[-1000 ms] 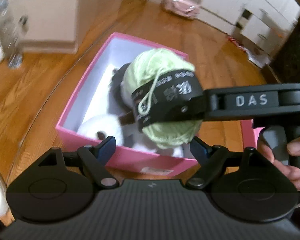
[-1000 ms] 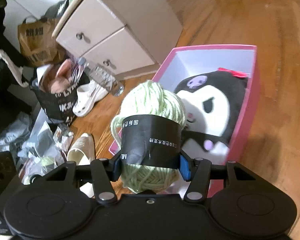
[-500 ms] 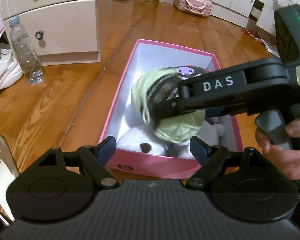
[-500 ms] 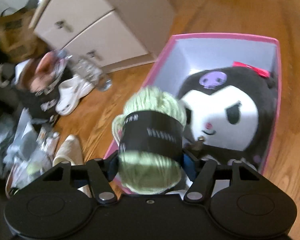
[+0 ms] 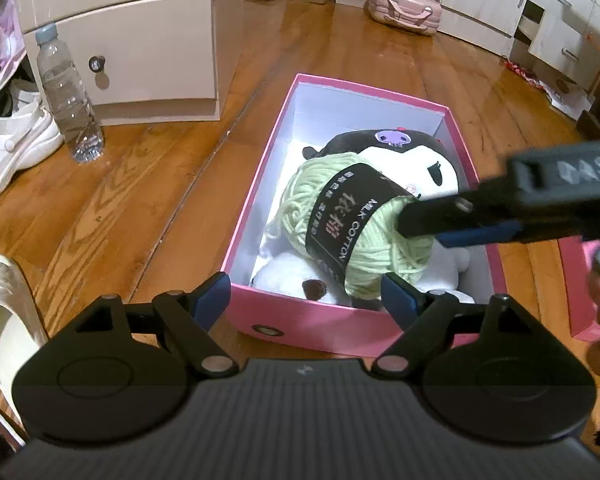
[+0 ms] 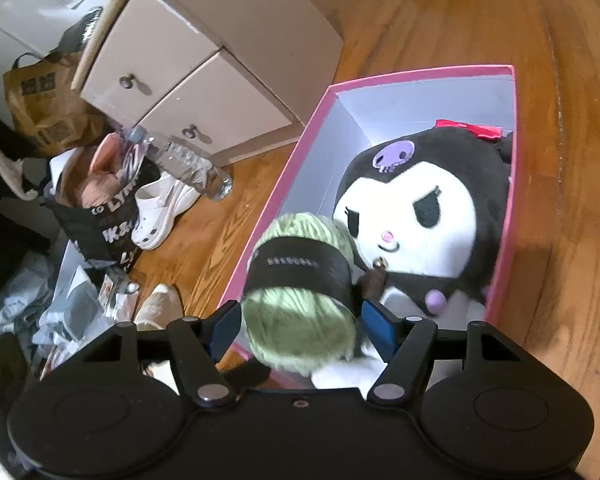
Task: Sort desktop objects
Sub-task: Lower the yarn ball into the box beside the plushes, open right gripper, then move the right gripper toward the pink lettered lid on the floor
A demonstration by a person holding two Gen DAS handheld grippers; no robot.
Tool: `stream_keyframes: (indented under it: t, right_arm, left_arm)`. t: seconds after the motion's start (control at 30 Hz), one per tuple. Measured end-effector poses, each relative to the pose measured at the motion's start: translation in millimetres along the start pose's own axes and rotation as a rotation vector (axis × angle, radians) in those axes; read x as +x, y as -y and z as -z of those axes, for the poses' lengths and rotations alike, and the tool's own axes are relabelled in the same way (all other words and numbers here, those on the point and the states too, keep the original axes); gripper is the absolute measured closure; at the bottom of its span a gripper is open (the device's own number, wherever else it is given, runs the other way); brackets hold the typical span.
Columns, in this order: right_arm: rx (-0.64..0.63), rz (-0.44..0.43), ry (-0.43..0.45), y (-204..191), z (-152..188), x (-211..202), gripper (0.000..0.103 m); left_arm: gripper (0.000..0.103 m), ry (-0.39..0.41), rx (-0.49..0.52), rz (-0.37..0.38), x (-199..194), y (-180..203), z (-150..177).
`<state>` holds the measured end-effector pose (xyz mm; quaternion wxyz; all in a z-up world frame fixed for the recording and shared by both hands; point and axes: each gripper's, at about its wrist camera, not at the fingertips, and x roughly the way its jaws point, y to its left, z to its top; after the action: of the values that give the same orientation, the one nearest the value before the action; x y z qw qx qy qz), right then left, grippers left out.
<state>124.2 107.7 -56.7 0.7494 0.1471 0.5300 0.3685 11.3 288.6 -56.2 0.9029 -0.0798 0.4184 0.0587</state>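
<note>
We find the far end of the pink box open down to its white walls, room enough to pass. The near end is filled by the Kuromi plush and the green yarn ball against it (the right gripper straddles the ball, fingers spread). Left of the box, the water bottle, drawer cabinet and white clog crowd the floor.
</note>
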Motion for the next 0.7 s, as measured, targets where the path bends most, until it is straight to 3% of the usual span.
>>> stream_keyframes:
  t: [0.1,0.27,0.4,0.53,0.6,0.7]
  right_arm:
    - [-0.033,0.007,0.008,5.4,16.2,-10.9,0.047]
    - [-0.112,0.047,0.041,10.1,32.9,-17.7,0.055]
    - [-0.124,0.013,0.077,-0.4,26.2,-7.2,0.068]
    - [-0.122,0.102,0.178,-6.1,13.6,7.0,0.068]
    - [-0.134,0.115,0.179,-7.6,9.9,9.9,0.067]
    - [-0.145,0.077,0.153,-10.4,10.4,8.6,0.067]
  left_arm:
    - [0.020,0.000,0.007,0.013,-5.2,-0.3,1.6]
    - [0.020,0.001,0.043,0.024,-9.8,6.1,3.5]
    - [0.020,0.036,0.046,-0.033,-10.7,11.8,4.0]
    - [0.020,0.068,0.036,-0.076,-9.7,13.4,4.0]
    - [0.020,0.050,0.010,-0.047,-8.9,9.1,5.5]
    - [0.020,0.037,0.020,-0.063,-8.1,5.4,9.3]
